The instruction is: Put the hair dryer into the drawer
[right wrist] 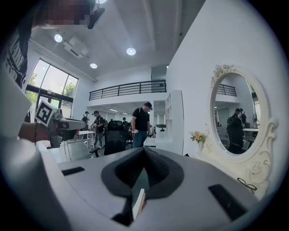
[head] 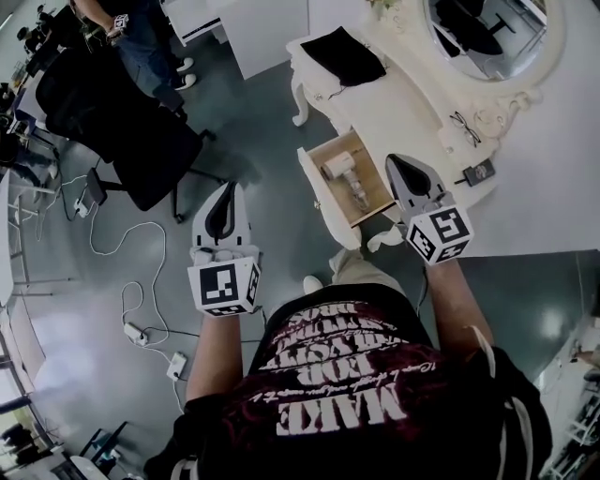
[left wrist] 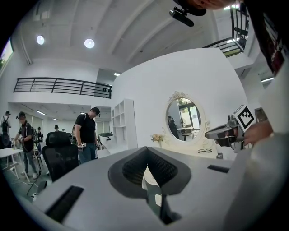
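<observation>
A pale hair dryer [head: 339,167] lies in the open wooden drawer [head: 373,202] of the white dressing table [head: 403,103], seen from above in the head view. My left gripper [head: 228,189] is held up level over the floor, left of the drawer, jaws shut and empty [left wrist: 146,153]. To the right of the drawer my right gripper [head: 396,161] hovers above the table's front edge, also shut with nothing in it [right wrist: 143,151]. Each gripper shows in the other's view: the right gripper [left wrist: 221,132], the left gripper [right wrist: 67,124].
A black office chair [head: 141,141] stands on the floor to the left, with cables and a power strip [head: 136,330] nearby. On the table lie a black cloth [head: 345,54], glasses [head: 466,127] and a small black device [head: 480,172] below an oval mirror [head: 487,28]. A person [head: 141,37] stands at the back.
</observation>
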The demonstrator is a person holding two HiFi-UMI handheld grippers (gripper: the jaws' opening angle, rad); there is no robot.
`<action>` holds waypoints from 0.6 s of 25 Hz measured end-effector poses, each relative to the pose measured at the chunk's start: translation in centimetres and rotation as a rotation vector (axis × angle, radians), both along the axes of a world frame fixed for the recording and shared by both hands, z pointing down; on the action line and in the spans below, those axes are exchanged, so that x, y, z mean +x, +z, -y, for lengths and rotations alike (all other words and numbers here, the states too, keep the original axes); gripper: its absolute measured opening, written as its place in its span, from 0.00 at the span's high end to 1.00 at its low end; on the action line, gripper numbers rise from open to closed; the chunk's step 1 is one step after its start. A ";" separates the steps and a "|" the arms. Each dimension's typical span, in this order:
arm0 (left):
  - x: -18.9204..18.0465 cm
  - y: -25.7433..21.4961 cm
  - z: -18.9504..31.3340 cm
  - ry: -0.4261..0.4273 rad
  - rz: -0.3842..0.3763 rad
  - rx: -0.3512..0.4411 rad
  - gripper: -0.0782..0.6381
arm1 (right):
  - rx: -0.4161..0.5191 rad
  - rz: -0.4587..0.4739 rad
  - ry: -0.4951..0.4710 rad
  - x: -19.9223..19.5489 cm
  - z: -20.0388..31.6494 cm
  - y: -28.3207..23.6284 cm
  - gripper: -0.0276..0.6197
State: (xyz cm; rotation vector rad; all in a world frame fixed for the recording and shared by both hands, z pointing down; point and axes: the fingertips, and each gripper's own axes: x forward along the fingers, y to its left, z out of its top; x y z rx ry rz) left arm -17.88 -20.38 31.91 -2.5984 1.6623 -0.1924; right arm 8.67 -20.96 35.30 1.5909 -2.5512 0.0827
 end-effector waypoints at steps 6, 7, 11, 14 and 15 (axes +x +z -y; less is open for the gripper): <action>0.3 0.3 0.0 0.024 -0.001 -0.007 0.88 | 0.003 -0.001 -0.003 -0.5 -0.6 -0.8 0.95; 0.5 0.4 0.2 0.030 -0.002 -0.010 0.88 | -0.003 -0.002 -0.004 -0.6 -0.6 -0.7 0.95; 1.9 1.1 0.5 0.065 -0.007 -0.026 0.88 | -0.025 -0.012 -0.013 -0.9 -0.8 -0.1 0.95; 3.1 1.3 0.9 0.093 -0.003 -0.029 0.88 | -0.032 -0.013 -0.014 -0.6 -0.6 0.2 0.95; 3.4 1.3 1.1 0.100 -0.001 -0.030 0.88 | -0.035 -0.012 -0.015 -0.5 -0.5 0.3 0.95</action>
